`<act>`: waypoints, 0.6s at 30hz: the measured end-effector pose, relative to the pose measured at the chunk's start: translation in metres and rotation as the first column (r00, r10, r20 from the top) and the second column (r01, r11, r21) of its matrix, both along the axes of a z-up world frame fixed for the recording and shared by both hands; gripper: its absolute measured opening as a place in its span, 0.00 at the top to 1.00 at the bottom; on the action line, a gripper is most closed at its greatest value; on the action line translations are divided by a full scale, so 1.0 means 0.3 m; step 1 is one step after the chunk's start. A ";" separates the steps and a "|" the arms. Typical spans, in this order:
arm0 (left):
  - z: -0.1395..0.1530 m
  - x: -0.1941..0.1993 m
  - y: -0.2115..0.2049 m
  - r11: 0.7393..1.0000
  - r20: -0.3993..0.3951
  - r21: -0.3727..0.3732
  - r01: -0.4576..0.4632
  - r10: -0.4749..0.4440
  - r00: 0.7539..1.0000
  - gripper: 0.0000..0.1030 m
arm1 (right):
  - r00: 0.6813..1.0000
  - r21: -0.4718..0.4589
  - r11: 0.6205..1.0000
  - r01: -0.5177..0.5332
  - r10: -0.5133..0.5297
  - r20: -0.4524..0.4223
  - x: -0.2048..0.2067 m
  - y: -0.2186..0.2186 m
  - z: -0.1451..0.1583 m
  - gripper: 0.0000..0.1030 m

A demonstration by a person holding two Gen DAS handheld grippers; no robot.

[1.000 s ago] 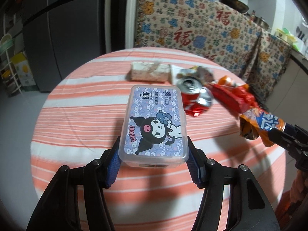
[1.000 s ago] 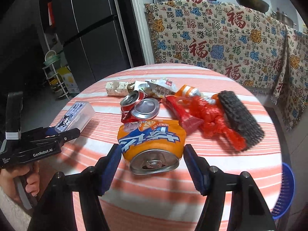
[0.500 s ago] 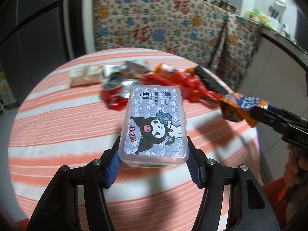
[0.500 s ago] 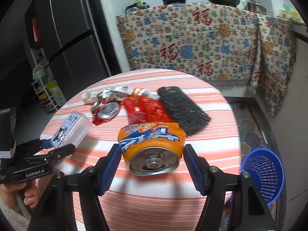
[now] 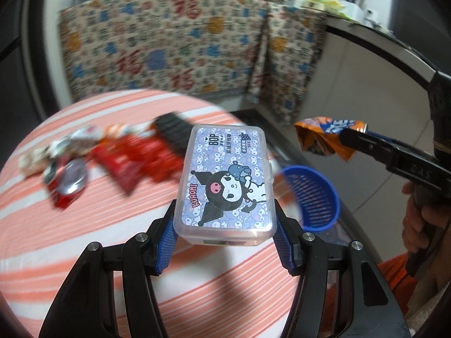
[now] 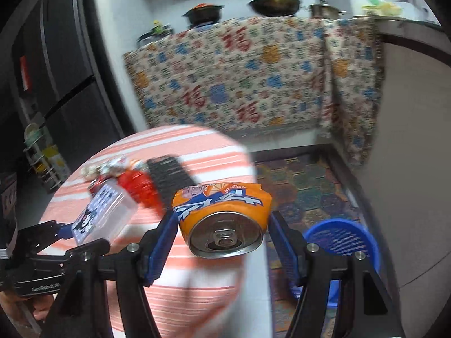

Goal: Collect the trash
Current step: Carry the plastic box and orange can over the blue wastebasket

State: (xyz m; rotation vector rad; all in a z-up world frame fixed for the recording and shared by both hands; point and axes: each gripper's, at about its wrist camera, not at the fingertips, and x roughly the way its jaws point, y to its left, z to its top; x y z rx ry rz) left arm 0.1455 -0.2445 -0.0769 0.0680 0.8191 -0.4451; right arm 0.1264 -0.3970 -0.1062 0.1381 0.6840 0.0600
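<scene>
Carrying a clear plastic floss box (image 5: 225, 180) with a cartoon label, the left gripper (image 5: 224, 242) has it clamped between its blue pads above the striped table (image 5: 70, 239). The right gripper (image 6: 222, 242) is clenched on a crushed orange soda can (image 6: 222, 214), held up past the table edge, near the blue basket (image 6: 342, 239) on the floor. Can't tell what's inside that basket, and the rest of the trash (image 5: 118, 157) sits on the table.

Patterned cloth (image 6: 253, 84) over the counter, pots (image 6: 203, 14) above, dark fridge (image 6: 64, 84) at left.

Two grippers (image 5: 224, 242) (image 6: 222, 249), two cans (image 6: 222, 219) (image 5: 66, 181), one plastic box (image 5: 225, 180), one blue basket (image 6: 342, 239).
</scene>
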 end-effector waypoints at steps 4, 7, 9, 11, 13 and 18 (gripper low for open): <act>-0.006 0.058 -0.174 0.997 -0.009 -0.009 0.075 -0.075 0.997 0.40 | 0.996 -0.023 0.996 0.087 -0.087 -0.008 0.010 -0.184 0.018 0.34; -0.043 0.108 -0.319 0.992 -0.040 -0.026 0.125 -0.126 0.991 0.40 | 0.987 -0.014 0.988 0.155 -0.155 -0.042 0.032 -0.340 -0.001 0.34; -0.072 0.130 -0.397 0.988 -0.054 -0.037 0.152 -0.154 0.987 0.40 | 0.978 -0.002 0.980 0.200 -0.200 -0.065 0.047 -0.443 -0.024 0.34; -0.114 0.146 -0.488 0.983 -0.067 -0.034 0.178 -0.180 0.981 0.40 | 0.969 0.002 0.972 0.234 -0.233 -0.077 0.057 -0.521 -0.049 0.34; -0.156 0.164 -0.564 0.980 -0.075 -0.029 0.198 -0.200 0.977 0.40 | 0.960 0.008 0.964 0.267 -0.265 -0.086 0.062 -0.583 -0.077 0.34; -0.272 0.216 -0.682 0.977 -0.127 -0.036 0.211 -0.214 0.969 0.40 | 0.938 0.033 0.943 0.332 -0.326 -0.115 0.062 -0.718 -0.177 0.34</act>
